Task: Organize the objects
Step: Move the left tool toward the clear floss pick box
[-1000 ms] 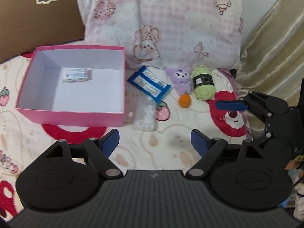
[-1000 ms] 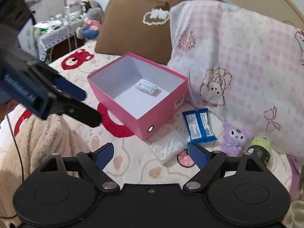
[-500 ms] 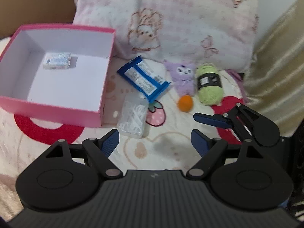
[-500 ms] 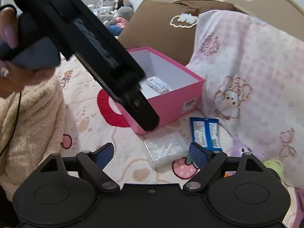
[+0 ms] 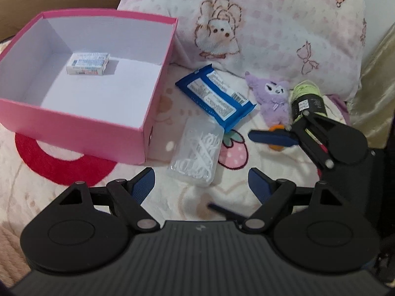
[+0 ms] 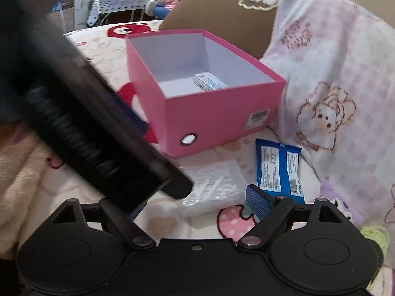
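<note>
While both grippers hung over the bedspread: nothing was held, and the sorting stood at the reach for the next loose item.
Pink box (image 5: 74, 120): sat at the left on the bedspread (image 5: 61, 192), open-topped, its near wall toward the left wrist camera.
Small white packet (image 5: 88, 63): lay flat on the box floor near the back wall, the only thing inside.
Left gripper (image 5: 201, 185): jaws stood wide apart and empty, just short of the clear case, which lay in line with the gap between them.
Clear plastic case (image 5: 196, 149): rested on the bedspread just beside the box's right corner, white sticks showing through it.
Blue wrapper (image 5: 214, 97): lay flat behind the case, its near corner touching or overlapping the case's far end.
Purple plush (image 5: 274, 96): lay right of the wrapper, against the pink pillow (image 5: 259, 24).
Orange ball (image 5: 276, 129): sat just below the plush, partly hidden by a blue finger of the right gripper (image 6: 200, 197).
Right gripper: jaws apart, gripping nothing; its left finger was hidden in its own view.
Green yarn (image 5: 307, 98): lay farthest right, beside the plush.
Step in hand: approach, judging by the open jaws low over the items.
Next move: probably a short advance to straddle the case across its narrow width, then a close and a lift over the box wall.
</note>
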The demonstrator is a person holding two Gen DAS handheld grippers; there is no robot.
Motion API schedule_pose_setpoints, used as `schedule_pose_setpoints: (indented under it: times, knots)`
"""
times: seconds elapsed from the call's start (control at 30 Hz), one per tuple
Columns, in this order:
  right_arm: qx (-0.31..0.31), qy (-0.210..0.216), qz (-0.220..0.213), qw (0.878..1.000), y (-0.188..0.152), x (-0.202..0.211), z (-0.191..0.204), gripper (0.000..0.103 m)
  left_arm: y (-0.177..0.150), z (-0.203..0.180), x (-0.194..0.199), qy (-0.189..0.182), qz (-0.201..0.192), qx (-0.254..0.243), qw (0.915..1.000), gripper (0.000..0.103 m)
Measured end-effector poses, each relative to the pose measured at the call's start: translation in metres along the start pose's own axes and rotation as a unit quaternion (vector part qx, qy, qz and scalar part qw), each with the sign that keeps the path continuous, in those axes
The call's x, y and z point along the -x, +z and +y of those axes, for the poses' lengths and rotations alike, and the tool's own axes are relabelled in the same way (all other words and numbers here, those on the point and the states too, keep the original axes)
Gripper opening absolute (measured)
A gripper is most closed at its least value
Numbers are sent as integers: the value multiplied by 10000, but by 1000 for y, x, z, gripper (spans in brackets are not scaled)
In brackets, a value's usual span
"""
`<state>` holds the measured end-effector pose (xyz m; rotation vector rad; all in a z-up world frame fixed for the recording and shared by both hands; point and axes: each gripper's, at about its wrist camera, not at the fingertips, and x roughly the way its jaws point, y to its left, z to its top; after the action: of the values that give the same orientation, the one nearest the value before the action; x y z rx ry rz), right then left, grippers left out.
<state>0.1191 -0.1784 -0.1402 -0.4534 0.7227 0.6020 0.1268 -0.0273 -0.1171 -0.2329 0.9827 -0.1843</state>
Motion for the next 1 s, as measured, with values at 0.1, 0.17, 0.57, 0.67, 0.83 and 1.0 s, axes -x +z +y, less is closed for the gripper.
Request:
schedule_pose_setpoints:
  times: [0.1,0.17,0.57,0.67,0.83,1.0]
  knots:
    - [-309,-67,-133,9994,-7,-12,-8,89,-4,3,-10,-25,48,170,9998,82]
    - [-387,-136,-190,9990,-10,-19,-11,89,-4,3,-15,-14,9,240,9997,82]
    - [-294,-80,-287,9991,-18,-44,-19,90,-3,15,-41,137,107,550,9983,80]
    - [-293,-30,-298,9991,-18,-48,-22,91,-4,18,-46,176,139,610,9979,79]
    - [-277,70,-275,9992,-18,-59,-25,95,-6,24,-55,161,217,744,9969,72]
    - [-292,254,-313,9988,-18,-68,-29,96,-10,28,-62,102,265,860,9959,65]
